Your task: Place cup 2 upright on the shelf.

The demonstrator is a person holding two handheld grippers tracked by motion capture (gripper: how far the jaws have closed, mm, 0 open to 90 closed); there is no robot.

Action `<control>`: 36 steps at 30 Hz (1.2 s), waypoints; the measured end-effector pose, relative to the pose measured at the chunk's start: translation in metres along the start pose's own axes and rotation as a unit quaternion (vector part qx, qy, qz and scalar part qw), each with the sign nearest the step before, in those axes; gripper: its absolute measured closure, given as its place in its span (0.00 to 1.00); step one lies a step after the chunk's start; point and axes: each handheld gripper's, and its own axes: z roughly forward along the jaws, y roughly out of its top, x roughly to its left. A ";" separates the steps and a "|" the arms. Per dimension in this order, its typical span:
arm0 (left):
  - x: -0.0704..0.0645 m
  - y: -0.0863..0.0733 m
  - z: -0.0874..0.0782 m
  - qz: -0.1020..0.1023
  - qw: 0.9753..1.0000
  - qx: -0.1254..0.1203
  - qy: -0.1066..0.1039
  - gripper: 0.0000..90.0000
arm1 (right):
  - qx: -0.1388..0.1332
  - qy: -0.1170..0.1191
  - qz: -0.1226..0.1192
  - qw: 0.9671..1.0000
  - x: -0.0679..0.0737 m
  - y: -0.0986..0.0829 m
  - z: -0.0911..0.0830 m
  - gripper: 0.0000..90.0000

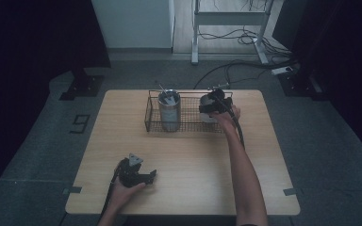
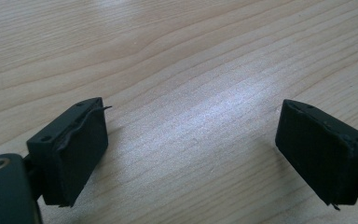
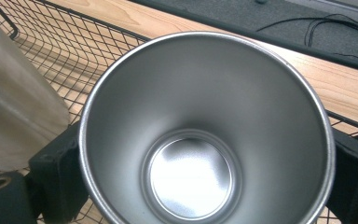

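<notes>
**Right tongs clasp a steel cup inside the wire basket; left tongs rest open near the front edge**

Nearest the person, the left tongs lie low over the pale wood-grain worktop, close to its front edge and left of centre, held in the left hand. In the left gripper view the left tongs stand wide apart with nothing between the two black jaws, bare wood showing in the gap.

Farther out, the right forearm stretches across the worktop to the black wire-mesh basket that sits at the far side, near the middle. The right tongs are at the right end of that basket, where they are set around a shiny stainless-steel cup standing upright in it. In the right gripper view the open mouth of the cup faces the camera, its inside empty and bright, and the black jaws press against its outer wall on either side, so the right tongs grip the cup. Basket mesh lies beneath and behind it.

At the left end of the same basket stands a taller brushed-steel tumbler, upright and apart from the cup, with thin metal utensils sticking out of its top; what kind they are cannot be told.
</notes>
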 end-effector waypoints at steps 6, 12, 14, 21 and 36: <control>0.000 0.000 0.000 0.000 1.000 0.000 0.000 0.11 | 0.015 -0.006 -0.005 1.000 0.000 -0.007 0.008 0.07; 0.000 0.000 0.000 0.001 1.000 0.000 0.002 0.11 | 0.020 -0.002 -0.003 1.000 -0.002 -0.012 0.013 0.07; 0.000 0.000 0.000 0.001 1.000 0.000 0.002 0.11 | 0.022 -0.001 -0.006 1.000 -0.003 -0.013 0.013 0.07; -0.001 0.000 0.000 0.003 1.000 0.001 0.003 0.11 | 0.027 0.002 0.003 1.000 -0.005 -0.015 0.012 0.07; -0.001 0.000 0.000 0.003 1.000 0.001 0.003 0.11 | 0.000 -0.030 -0.007 1.000 0.002 -0.012 0.001 0.00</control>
